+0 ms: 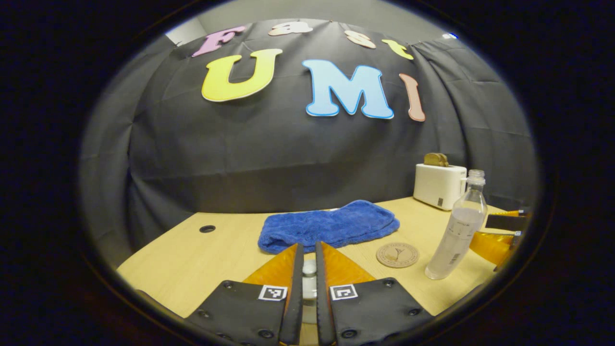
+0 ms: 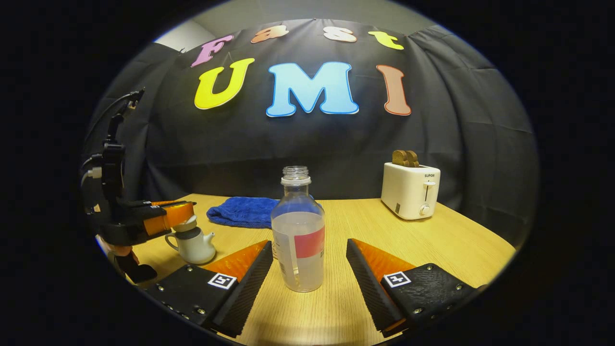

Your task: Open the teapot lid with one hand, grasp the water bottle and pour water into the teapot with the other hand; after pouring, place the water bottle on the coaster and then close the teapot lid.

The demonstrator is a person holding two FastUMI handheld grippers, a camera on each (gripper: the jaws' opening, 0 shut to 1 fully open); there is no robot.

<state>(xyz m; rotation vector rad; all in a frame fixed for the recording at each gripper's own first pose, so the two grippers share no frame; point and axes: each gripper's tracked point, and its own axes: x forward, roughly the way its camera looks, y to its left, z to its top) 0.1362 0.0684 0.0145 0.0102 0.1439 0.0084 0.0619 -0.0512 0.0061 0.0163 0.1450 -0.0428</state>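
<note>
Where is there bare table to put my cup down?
Bare wood lies between the bottle and the toaster, and left of the towel by the table hole. It is crowded around the teapot, where the left gripper sits, and by the coaster.

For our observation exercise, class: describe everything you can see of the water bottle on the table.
The water bottle is clear plastic with a narrow ribbed neck, uncapped, a red and white label round its body, and partly filled with water. It stands upright on the wooden table, untouched. The right gripper is open, a finger on either side of the bottle, clear of it. In the left gripper view the bottle stands beside the round coaster, not on it.
</note>
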